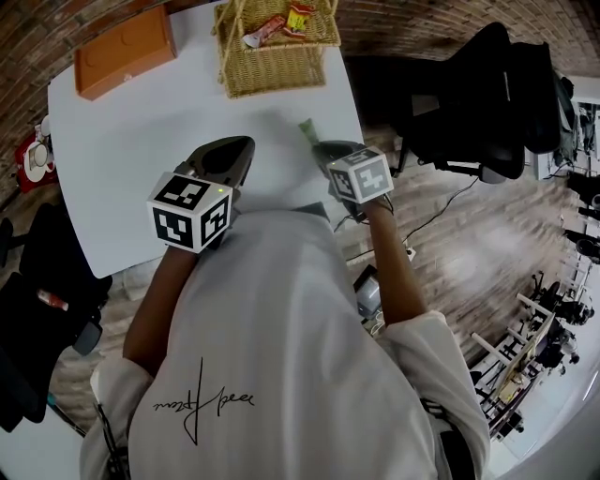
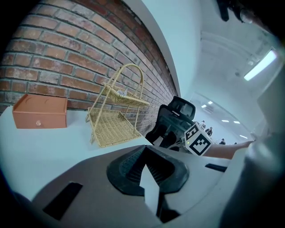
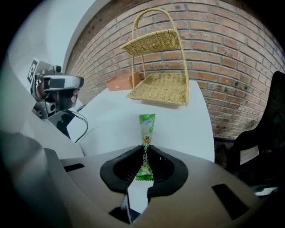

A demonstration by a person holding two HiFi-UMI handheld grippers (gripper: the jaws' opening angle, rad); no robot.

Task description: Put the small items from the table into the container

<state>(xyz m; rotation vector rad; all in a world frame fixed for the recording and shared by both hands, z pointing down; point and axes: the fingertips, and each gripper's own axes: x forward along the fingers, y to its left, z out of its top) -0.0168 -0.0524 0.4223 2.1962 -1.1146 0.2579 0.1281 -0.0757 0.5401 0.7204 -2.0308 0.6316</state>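
Right gripper [image 3: 144,148] pinches green sachet [image 3: 147,125] mid-length, over white table [image 3: 187,129]. Wicker basket [image 3: 161,91] at 12 o'clock, well apart. Left gripper [image 2: 143,165] at its 9 o'clock in head view, jaws together, empty.

**Tally at the desk**

One desk [image 1: 141,131]. One basket [image 1: 272,70], two tiers. Two packets inside: one red-and-white packet [image 1: 265,31], one yellow-and-red packet [image 1: 298,16]. One green sachet [image 3: 147,124]. One orange box [image 1: 125,52]. Two claws: left claw [image 2: 147,169], right claw [image 3: 145,149]. Two marker cubes, one per claw: left cube [image 1: 190,211], right cube [image 1: 361,175]. One black chair [image 1: 487,94] beside the desk. One person [image 1: 281,356], two bare forearms.
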